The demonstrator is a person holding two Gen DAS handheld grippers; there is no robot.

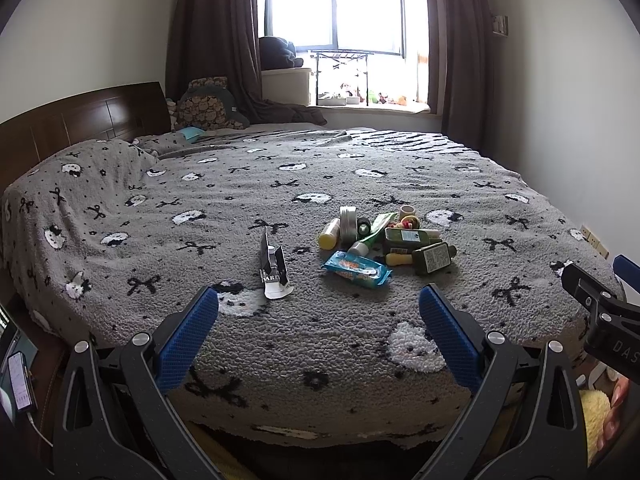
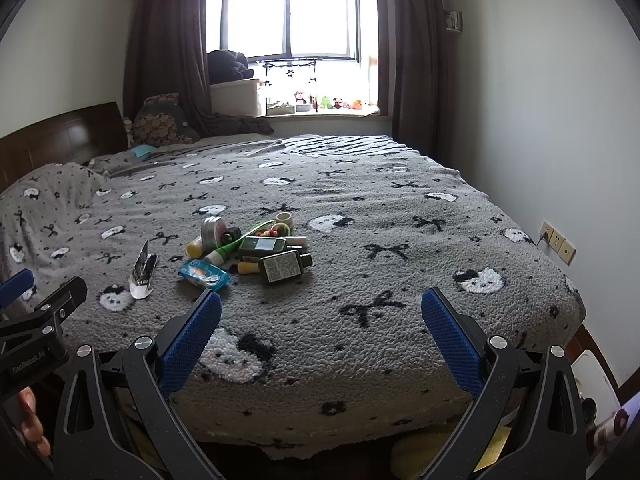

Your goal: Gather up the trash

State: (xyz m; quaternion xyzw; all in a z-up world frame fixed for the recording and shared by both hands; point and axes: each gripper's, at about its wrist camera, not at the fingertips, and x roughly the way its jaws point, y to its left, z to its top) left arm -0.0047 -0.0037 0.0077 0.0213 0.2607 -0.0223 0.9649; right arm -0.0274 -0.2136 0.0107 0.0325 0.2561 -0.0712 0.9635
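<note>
A pile of trash lies on the grey patterned bed: a blue wipes packet, dark green bottles, a yellow-capped bottle, a round tin and a green tube. A torn black-and-white carton lies to its left. The same pile shows in the right wrist view, with the packet, green bottles and carton. My left gripper is open and empty above the bed's near edge. My right gripper is open and empty beside it.
A wooden headboard and pillows stand at the left. A window sill with toys and curtains is at the back. A wall with sockets runs along the right. A phone lies at the lower left.
</note>
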